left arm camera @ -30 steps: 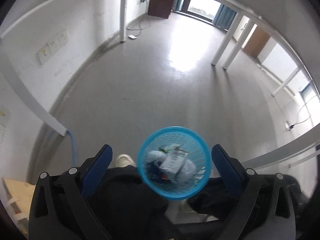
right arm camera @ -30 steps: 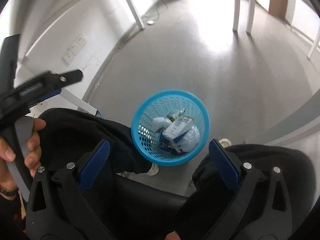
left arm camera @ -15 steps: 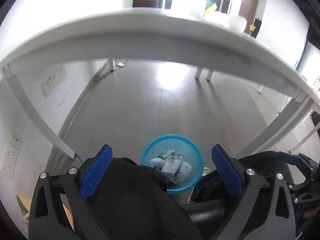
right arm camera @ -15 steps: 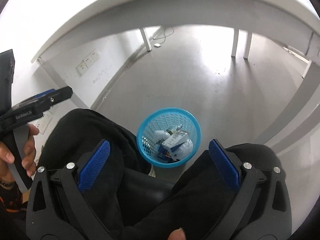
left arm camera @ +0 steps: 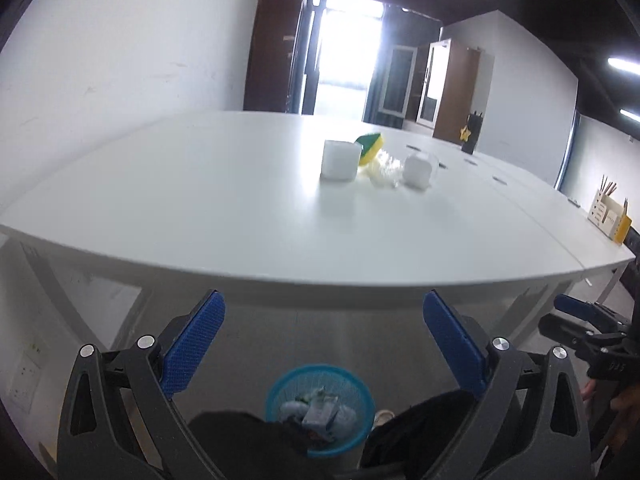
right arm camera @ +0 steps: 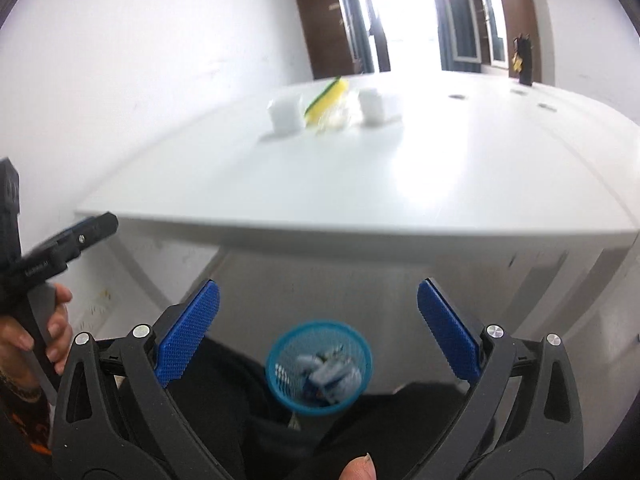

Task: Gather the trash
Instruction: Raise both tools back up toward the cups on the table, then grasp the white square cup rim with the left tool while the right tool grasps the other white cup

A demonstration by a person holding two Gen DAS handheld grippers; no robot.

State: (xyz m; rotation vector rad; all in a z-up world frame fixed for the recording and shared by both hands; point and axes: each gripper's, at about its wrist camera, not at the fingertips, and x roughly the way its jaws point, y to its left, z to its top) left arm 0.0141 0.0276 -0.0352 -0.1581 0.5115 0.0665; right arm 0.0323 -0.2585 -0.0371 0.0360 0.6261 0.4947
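Both grippers, left gripper (left arm camera: pixel 323 344) and right gripper (right arm camera: pixel 318 334), now raised from the blue basket (left arm camera: pixel 320 412) to tabletop view, jaws wide and empty; remaining trash (left arm camera: pixel 384 170) sits mid-table, next pickup likely.

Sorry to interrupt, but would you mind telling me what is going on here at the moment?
A person is collecting trash with a handheld gripper in each hand. Both the left gripper and right gripper are open and empty, raised toward the white table. A blue mesh basket on the floor already holds trash. A sponge, white cups and crumpled plastic sit on the table.
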